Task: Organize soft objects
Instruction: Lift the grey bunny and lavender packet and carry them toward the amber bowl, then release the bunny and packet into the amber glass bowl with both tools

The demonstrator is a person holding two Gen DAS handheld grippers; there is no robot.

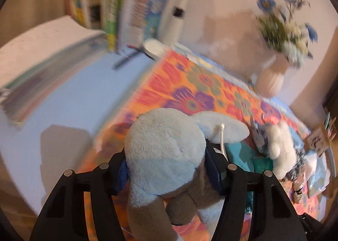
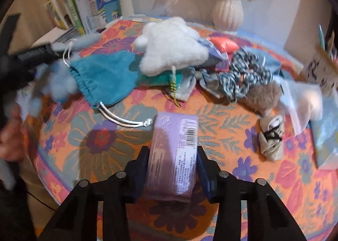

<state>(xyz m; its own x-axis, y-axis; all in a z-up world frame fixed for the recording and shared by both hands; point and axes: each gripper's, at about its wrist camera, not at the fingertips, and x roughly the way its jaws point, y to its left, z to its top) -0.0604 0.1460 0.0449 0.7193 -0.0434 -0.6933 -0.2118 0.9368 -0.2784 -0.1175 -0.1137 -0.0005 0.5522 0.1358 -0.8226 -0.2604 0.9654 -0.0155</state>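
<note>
My left gripper (image 1: 166,169) is shut on a light blue plush toy (image 1: 164,152) and holds it above the flowered orange cloth (image 1: 190,84). My right gripper (image 2: 172,167) is shut on a lilac packet with a barcode (image 2: 175,152), held over the cloth (image 2: 232,135). On the cloth lie a white cloud-shaped plush (image 2: 171,46), a teal drawstring pouch (image 2: 105,76), a blue patterned scrunchie (image 2: 243,76), a brown fluffy item (image 2: 264,97) and a small beige knotted cloth (image 2: 271,139). The white plush (image 1: 278,146) also shows in the left wrist view. The left gripper with its plush appears blurred at the left of the right wrist view (image 2: 31,59).
Upright books (image 1: 126,8) stand at the back left on a light blue surface (image 1: 74,97). A white ribbed vase with blue flowers (image 1: 272,76) stands at the back; it also shows in the right wrist view (image 2: 228,13). A pen holder and card (image 2: 323,65) sit at the right edge.
</note>
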